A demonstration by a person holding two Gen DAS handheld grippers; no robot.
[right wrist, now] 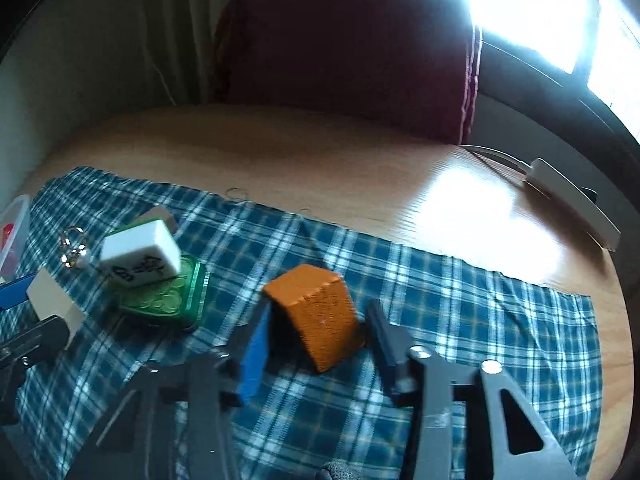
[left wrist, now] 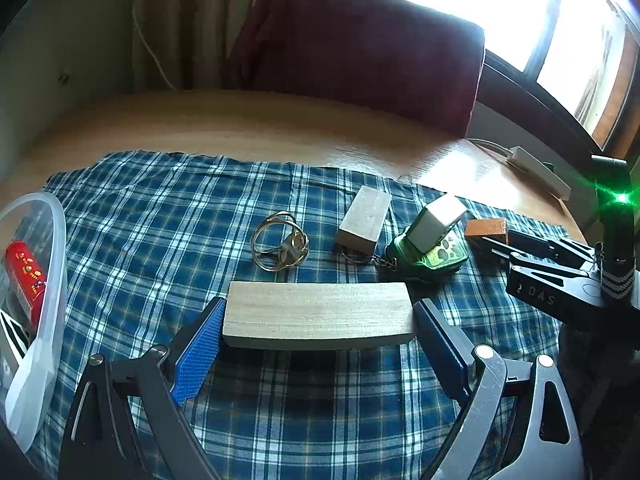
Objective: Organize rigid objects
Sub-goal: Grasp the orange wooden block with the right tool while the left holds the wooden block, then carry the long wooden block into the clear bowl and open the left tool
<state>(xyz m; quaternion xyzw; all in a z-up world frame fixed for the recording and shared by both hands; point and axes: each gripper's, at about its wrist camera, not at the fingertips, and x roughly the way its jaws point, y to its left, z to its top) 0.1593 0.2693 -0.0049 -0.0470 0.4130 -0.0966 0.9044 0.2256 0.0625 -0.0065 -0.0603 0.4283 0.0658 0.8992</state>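
At nine o'clock in the left wrist view, a clear plastic container (left wrist: pixel 48 280) sits on the blue plaid cloth (left wrist: pixel 160 208) with a red object (left wrist: pixel 25 276) inside. Toward the centre lies a gold wire ring puzzle (left wrist: pixel 279 246). At six o'clock the left tool (left wrist: pixel 318 316) is clamped on the long wooden block (left wrist: pixel 320 314), a blue pad at each end. At one o'clock from it lie a small wooden block (left wrist: pixel 365 216) and a white mahjong tile (left wrist: pixel 438 222) leaning on a green keychain case (left wrist: pixel 432 256).

In the right wrist view the right tool (right wrist: pixel 320 328) stands apart around the tilted orange block (right wrist: pixel 316 312); whether the pads touch it I cannot tell.

The cloth covers the near part of a light wooden table (right wrist: pixel 300 152). At twelve o'clock stands a dark red chair back (right wrist: pixel 344 52), pale curtains (right wrist: pixel 176 28) at eleven, a bright window (right wrist: pixel 540 8) at two, and a white power strip (right wrist: pixel 568 200) at three.
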